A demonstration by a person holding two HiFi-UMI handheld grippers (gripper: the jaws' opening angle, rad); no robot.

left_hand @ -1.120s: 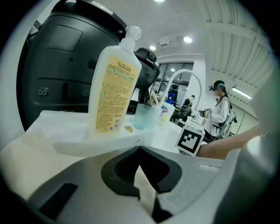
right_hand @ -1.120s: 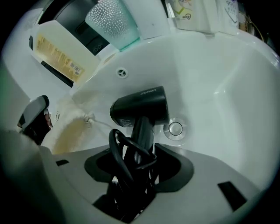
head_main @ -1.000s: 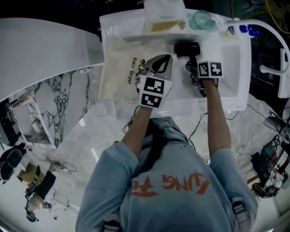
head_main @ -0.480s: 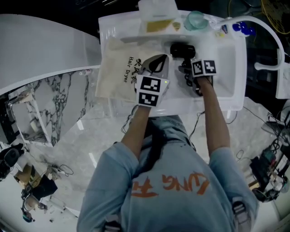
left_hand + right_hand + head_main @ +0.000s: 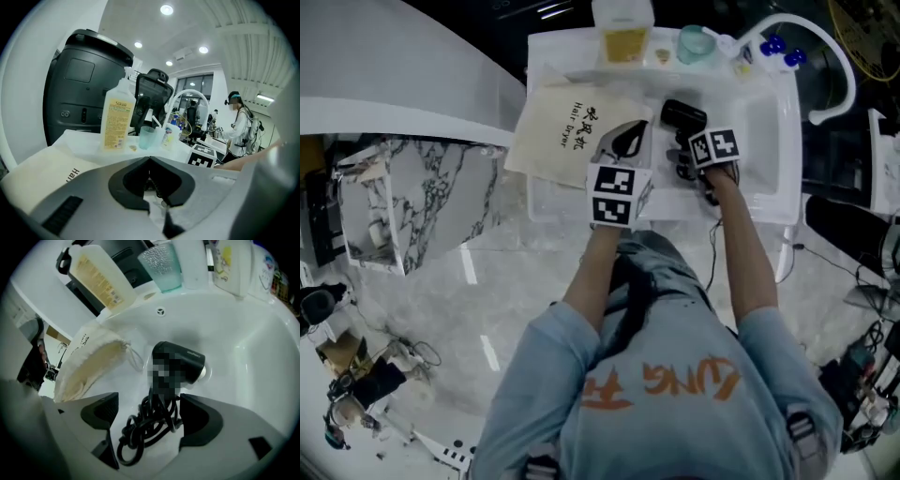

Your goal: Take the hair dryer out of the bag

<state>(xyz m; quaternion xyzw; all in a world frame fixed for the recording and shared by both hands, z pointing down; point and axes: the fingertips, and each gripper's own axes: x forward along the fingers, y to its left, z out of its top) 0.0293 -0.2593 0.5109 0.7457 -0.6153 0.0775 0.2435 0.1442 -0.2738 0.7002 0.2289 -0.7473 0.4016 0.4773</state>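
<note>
A black hair dryer (image 5: 682,114) (image 5: 180,364) lies in the white sink (image 5: 769,122), outside the cream drawstring bag (image 5: 558,127) (image 5: 89,364). Its coiled black cord (image 5: 145,427) trails toward me. My right gripper (image 5: 694,161) (image 5: 147,411) hangs over that cord. Its jaws have just been opening and now stand wide, with the cord between them and the pads off it. My left gripper (image 5: 623,141) (image 5: 150,180) is shut at the bag's right edge, a scrap of pale cloth and string pinched between its pads. The bag (image 5: 42,173) spreads out to its left.
A yellow-labelled soap bottle (image 5: 623,37) (image 5: 117,119), a teal cup (image 5: 696,42) (image 5: 146,137) and small bottles stand along the sink's far rim. A curved white faucet (image 5: 825,56) arches at the right. A person (image 5: 241,126) stands far off in the room.
The right gripper's jaws have spread apart and it has drawn back a little from the dryer toward me. The left gripper has lifted slightly with the bag's edge. The head view has shifted.
</note>
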